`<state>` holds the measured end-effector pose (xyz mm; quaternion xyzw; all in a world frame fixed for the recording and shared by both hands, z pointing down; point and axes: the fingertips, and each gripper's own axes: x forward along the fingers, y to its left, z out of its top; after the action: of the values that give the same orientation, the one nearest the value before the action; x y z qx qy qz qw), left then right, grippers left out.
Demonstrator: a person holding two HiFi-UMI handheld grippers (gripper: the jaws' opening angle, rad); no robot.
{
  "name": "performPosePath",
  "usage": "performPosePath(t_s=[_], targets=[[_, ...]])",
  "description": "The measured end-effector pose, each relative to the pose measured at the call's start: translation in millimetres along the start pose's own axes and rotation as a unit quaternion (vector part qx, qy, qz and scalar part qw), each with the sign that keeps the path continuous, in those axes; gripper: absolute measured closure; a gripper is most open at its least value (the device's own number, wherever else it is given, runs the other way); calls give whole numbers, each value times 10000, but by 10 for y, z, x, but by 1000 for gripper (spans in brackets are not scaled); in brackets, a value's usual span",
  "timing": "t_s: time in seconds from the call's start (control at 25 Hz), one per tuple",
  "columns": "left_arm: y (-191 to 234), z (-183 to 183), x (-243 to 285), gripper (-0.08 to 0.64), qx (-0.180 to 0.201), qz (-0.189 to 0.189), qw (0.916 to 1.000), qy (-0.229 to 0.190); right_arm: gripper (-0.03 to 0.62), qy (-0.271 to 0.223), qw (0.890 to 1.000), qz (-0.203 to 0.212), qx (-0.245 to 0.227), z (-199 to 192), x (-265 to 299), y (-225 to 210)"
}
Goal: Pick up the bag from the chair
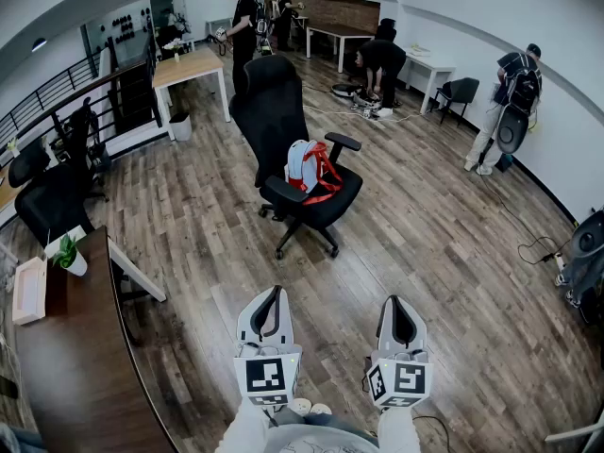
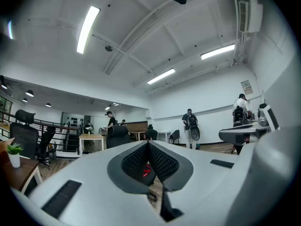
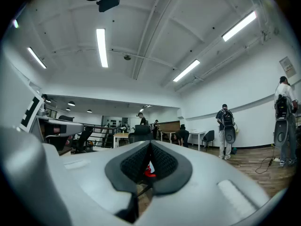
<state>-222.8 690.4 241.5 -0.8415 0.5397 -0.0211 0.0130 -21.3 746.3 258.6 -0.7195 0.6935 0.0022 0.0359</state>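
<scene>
A light blue bag [image 1: 306, 168] with red straps stands upright on the seat of a black office chair [image 1: 283, 111] in the middle of the room. Both grippers are held low, well short of the chair, pointing level toward it. My left gripper [image 1: 273, 293] is shut with nothing held, its tips meeting in the left gripper view [image 2: 149, 143]. My right gripper [image 1: 396, 302] is likewise shut and empty, tips together in the right gripper view [image 3: 150, 143]. A bit of the bag's red strap [image 2: 146, 171] shows through the slot below the left tips, and likewise the bag [image 3: 149, 170] below the right.
A dark desk [image 1: 75, 366] with a potted plant [image 1: 69, 253] is at my near left. A wooden table [image 1: 189, 66] stands beyond the chair. Several people stand at the back and right. Cables [image 1: 538, 248] lie on the floor at the right.
</scene>
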Motion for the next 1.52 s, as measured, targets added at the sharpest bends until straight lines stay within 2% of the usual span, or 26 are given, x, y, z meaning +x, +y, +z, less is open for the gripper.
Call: performPosePath(t_s=[0.44,0.6,0.88,1.16,1.36,1.52], targets=[[-114,-10,47,557,-3,45,10000,18,583,-28,10000,-8,-27,-19,10,-117],[-154,-99,73,557,-38,152,9998,109,583,28,9999,135,-101,-89,41,-144],[-131,-185,374,557,-34,322,9991,264,583,158,9997,189,-20,-238,350,-290],[32,-334,1198,557,-57,393,9987,323,583,218,9995,241,-42,-425,1141,-467],[203,-353,2126,557,-129,246,9993,248,583,149,9996,218,-104,-430,2039,-616],[399,-194,2933,557,-142,180,9996,157,581,14,9997,203,-138,-263,2845,-729]])
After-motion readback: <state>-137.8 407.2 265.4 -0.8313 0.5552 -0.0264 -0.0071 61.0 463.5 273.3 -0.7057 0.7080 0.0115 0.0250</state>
